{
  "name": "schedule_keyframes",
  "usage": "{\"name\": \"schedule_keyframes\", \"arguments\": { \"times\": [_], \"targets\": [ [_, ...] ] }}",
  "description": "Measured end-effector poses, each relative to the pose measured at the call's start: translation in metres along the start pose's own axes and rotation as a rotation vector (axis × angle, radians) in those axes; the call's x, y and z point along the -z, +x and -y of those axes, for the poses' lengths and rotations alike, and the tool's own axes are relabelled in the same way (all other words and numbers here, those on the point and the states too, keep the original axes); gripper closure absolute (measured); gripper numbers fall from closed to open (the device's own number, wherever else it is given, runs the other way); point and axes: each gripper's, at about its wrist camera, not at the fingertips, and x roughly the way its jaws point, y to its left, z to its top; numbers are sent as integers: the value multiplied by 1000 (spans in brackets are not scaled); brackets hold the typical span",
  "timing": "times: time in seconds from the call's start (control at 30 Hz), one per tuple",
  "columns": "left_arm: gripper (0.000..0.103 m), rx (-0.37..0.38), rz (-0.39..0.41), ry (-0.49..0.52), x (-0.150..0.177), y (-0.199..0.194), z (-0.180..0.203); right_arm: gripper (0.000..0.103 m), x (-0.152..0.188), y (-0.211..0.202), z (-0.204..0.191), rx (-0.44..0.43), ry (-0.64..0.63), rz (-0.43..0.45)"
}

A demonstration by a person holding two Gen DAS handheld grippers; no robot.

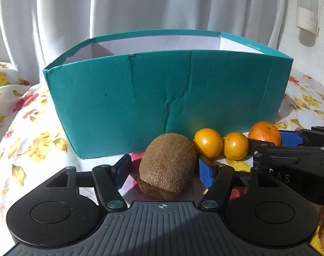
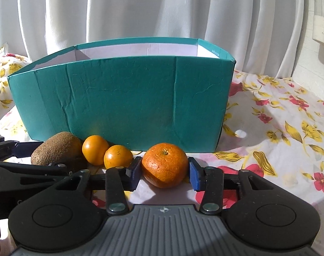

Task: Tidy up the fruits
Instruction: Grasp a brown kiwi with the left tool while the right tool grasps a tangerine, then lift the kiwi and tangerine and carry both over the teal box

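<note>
Against the teal box, near side: four fruits lie in a row on the flowered cloth [image 2: 279, 115].
Teal box [image 2: 123, 104]: open-topped cardboard with white inner walls, standing on the cloth in front of a pale curtain [image 2: 140, 10]; nothing of its floor shows from either wrist view.
Kiwi [image 1: 167, 167]: brown and fuzzy, at the left end of the row, just in front of the box's front wall.
Left gripper [image 1: 165, 170]: its jaws stand to either side of the kiwi at a middling width; the right blue pad looks to touch the fruit's flank, the left pad sits just beside it with a sliver of cloth showing between, so no firm clamp can be told.
Small oranges: two smooth ones, the first [image 1: 207, 143] touching the kiwi's right side, the second [image 1: 236, 146] touching the first, both close to the box wall.
Mandarin [image 2: 165, 165]: larger, dimpled skin, stem end up, at the right end of the row below the box's front wall.
Right gripper [image 2: 164, 171]: jaws drawn in narrow around the mandarin, both blue pads at its sides, the left one touching, the right one touching or a hair off.
Cloth: white with yellow and red flowers, spreading out to the right of the box.
</note>
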Motion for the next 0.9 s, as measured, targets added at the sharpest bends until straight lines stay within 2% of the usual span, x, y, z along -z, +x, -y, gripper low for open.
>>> {"name": "schedule_keyframes", "arguments": {
  "times": [0.07,0.37,0.57,0.73,0.9],
  "targets": [
    [44,16,4,4,0,-1,1,58,0,0,1,-4,4,1],
    [48,4,-21,-10,-1,-9,0,59,-1,-1,1,-11,-2,0],
    [48,11,-31,-86,-4,-62,-12,60,-2,-40,-1,30,-12,69],
    [48,-9,5,-86,-45,-100,-20,60,-26,-85,-8,-27,-10,110],
    [48,-99,17,-85,-90,-113,-26,60,-70,-113,-11,-56,53,173]
  ]
}}
